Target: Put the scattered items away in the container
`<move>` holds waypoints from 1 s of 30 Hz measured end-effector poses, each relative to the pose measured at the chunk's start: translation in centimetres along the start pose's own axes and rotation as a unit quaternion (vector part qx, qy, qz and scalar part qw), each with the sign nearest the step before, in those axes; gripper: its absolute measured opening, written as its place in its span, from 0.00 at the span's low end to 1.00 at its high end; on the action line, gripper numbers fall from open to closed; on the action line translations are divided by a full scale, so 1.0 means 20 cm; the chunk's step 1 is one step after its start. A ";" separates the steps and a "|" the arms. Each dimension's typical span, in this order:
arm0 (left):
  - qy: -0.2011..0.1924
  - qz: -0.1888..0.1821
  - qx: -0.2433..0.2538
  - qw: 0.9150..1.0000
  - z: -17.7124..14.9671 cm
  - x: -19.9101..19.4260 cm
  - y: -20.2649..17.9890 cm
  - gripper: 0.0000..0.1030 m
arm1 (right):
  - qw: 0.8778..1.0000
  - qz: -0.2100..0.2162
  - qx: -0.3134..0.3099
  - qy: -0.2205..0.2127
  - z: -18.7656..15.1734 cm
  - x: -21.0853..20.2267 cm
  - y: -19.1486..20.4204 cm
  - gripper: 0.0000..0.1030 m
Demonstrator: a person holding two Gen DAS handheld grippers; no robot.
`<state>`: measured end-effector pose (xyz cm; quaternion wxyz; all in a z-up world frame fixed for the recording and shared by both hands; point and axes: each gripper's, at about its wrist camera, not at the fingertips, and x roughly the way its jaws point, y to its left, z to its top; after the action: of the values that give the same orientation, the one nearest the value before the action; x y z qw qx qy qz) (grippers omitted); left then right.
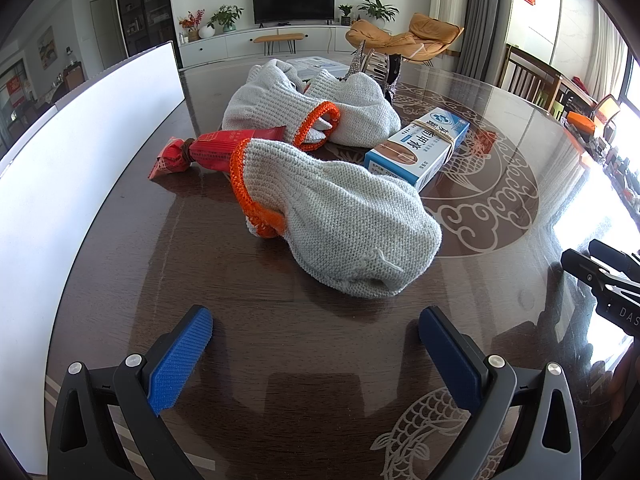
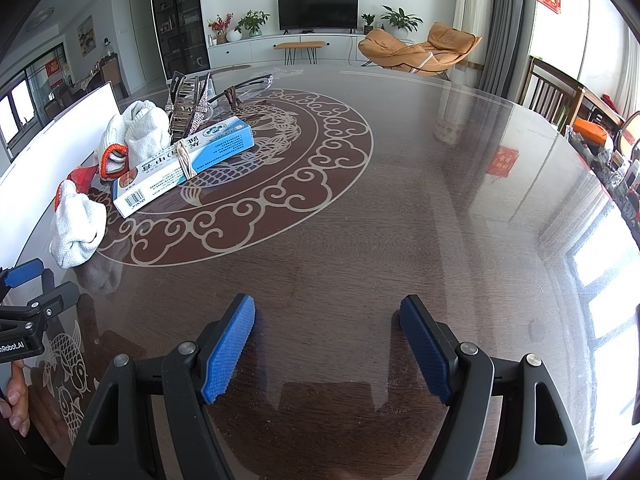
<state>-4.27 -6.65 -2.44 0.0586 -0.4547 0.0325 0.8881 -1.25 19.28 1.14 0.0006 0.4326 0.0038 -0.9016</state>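
A grey knit glove with an orange cuff (image 1: 344, 224) lies just ahead of my open left gripper (image 1: 316, 344), whose blue pads are empty. Behind it lie a second glove (image 1: 320, 108), a red packet (image 1: 224, 148) and a blue-and-white box with a rubber band around it (image 1: 420, 146). The white container wall (image 1: 92, 148) stands at the left. In the right wrist view my right gripper (image 2: 326, 344) is open over bare table, with the near glove (image 2: 78, 232), the box (image 2: 184, 164), a sparkly hair clip (image 2: 190, 108) and glasses (image 2: 244, 88) far to its left.
The dark glass-topped table (image 2: 400, 220) has a cloud-and-fish pattern. Wooden chairs (image 2: 556, 92) stand at its right edge, with clutter (image 2: 612, 152) on the far right. A hand (image 2: 16, 400) holds the left gripper at the lower left of the right wrist view.
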 end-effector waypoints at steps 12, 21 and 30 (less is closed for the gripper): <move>0.000 0.000 0.000 1.000 0.00 0.00 0.00 1.00 | 1.000 0.000 0.000 0.000 0.00 0.00 0.00 0.74; 0.000 0.004 -0.003 1.000 0.00 -0.01 0.00 1.00 | 1.000 0.000 0.000 0.000 0.00 0.00 0.00 0.75; -0.001 0.005 -0.003 1.000 0.01 -0.01 0.00 1.00 | 1.000 0.000 0.000 0.000 0.00 0.00 0.00 0.74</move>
<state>-4.32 -6.73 -2.26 0.0528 -0.4541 0.0316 0.8888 -1.28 19.25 1.12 0.0008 0.4327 0.0037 -0.9015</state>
